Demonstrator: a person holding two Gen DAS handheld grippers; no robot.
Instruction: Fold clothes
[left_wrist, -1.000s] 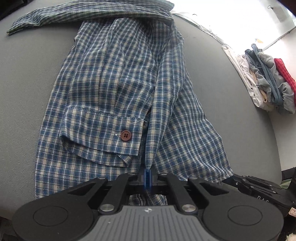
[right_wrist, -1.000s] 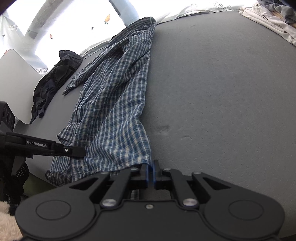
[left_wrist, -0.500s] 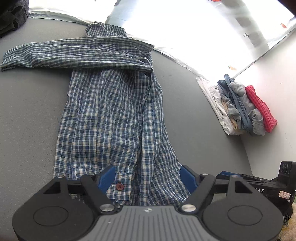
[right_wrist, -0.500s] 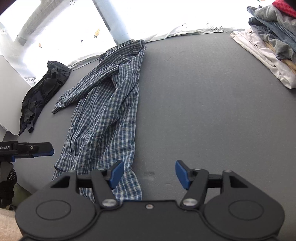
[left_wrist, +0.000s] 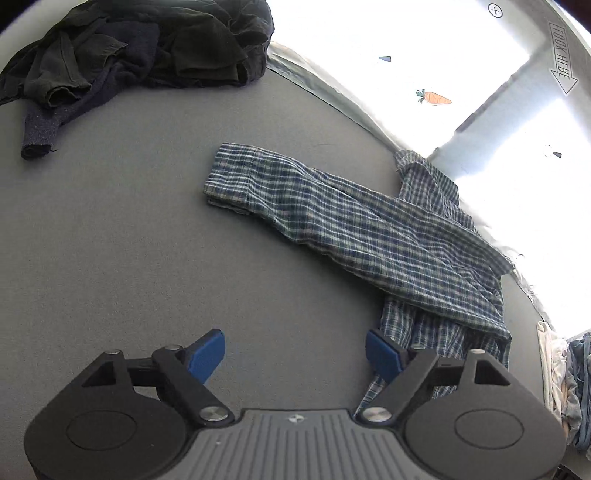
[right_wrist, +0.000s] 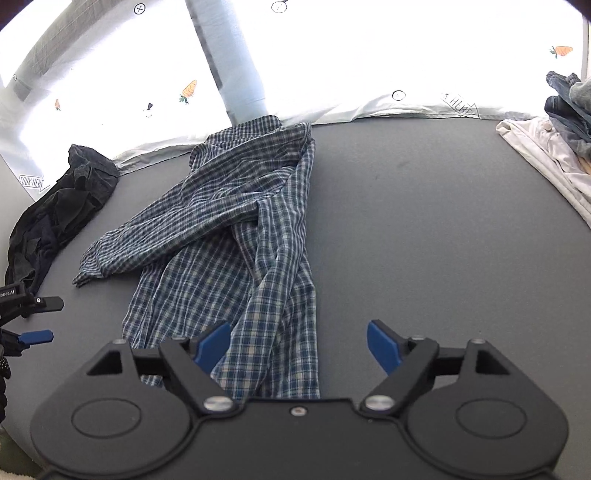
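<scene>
Both grippers are letting go, the left gripper (left_wrist: 295, 354) and right gripper (right_wrist: 299, 343) with jaws opening and nothing between them, while the plaid shirt (right_wrist: 236, 240) lies lengthwise on the grey worktop (right_wrist: 424, 229), one sleeve (left_wrist: 314, 206) flung sideways.

Both grippers are pointing steeply down and their jaws are opening right now, already spread wide. The left gripper (left_wrist: 294, 356) is holding nothing, blue pads (left_wrist: 205, 353) sitting far apart at about 7 and 5 o'clock in its own view. Same deal with the right gripper (right_wrist: 298, 347): nothing clamped between its pads (right_wrist: 381, 347), which aren't pressing on anything. From the right wrist view, the left gripper's fingers are poking in at 9 o'clock, one black tip above one blue pad.
</scene>
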